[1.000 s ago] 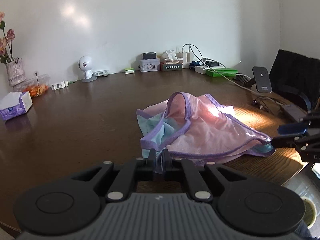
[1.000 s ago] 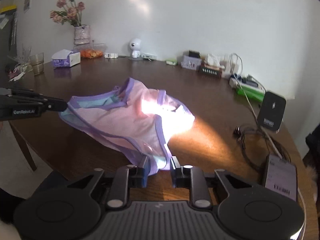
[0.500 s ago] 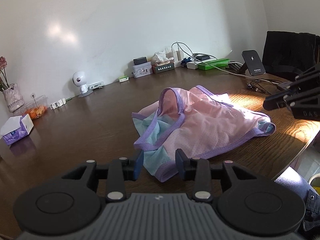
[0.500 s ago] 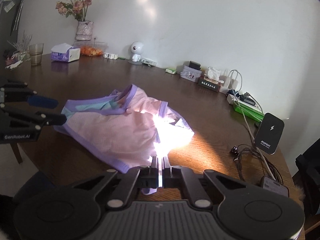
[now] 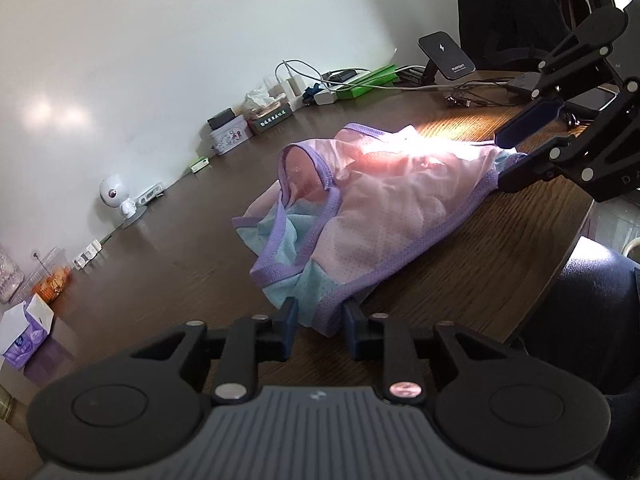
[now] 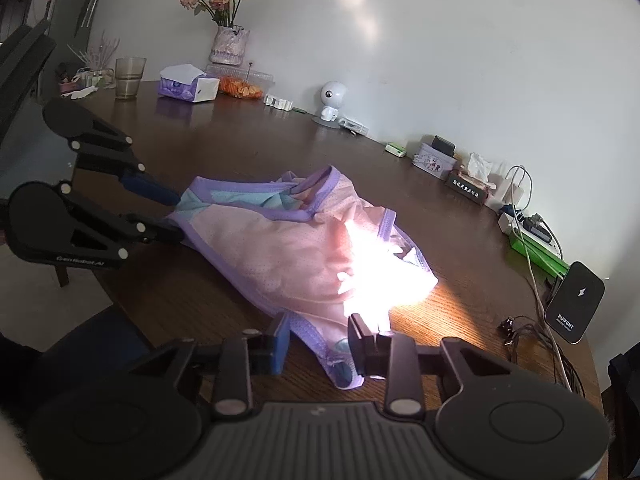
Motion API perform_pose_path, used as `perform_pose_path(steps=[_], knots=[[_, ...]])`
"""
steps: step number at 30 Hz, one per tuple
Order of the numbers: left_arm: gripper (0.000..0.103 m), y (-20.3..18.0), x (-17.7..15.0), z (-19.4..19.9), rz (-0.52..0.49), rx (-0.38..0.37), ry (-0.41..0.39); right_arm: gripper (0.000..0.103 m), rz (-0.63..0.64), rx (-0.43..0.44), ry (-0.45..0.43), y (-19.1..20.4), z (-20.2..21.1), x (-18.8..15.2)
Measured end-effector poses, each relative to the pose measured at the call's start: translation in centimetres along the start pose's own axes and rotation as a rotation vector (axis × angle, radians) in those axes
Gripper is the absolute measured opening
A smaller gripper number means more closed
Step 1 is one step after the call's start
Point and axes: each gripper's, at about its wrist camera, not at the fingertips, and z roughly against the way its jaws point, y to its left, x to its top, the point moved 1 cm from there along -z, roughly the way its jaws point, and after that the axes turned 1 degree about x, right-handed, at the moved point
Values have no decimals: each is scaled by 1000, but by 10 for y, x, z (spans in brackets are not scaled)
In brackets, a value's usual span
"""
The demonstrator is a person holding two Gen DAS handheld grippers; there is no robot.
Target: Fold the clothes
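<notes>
Jaws astride garment [image 5: 384,216] lying crosswise

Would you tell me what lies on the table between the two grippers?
Only the pink garment spans from left gripper to right gripper, seen in the right wrist view.

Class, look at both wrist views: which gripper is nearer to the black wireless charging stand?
Right. The right gripper sits at the garment end on the charging stand side; the left gripper is at the garment's opposite end, farther away.
</notes>
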Motion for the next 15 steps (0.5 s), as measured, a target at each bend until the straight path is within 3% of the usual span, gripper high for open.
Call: perform_pose_path(steps=[5, 7, 11, 15], knots=[[5, 0, 8, 3, -23, 10, -4, 46, 26, 13, 9, 1, 2, -8], [4, 3, 20, 10, 3, 4, -24, 50, 55, 8, -17, 4, 3, -7], [4, 11, 43, 18, 76, -10, -56, 69, 121, 59, -87, 13, 0, 1], [3, 21, 50, 19, 143, -5, -48, 72, 172, 74, -141, 22, -15, 13]])
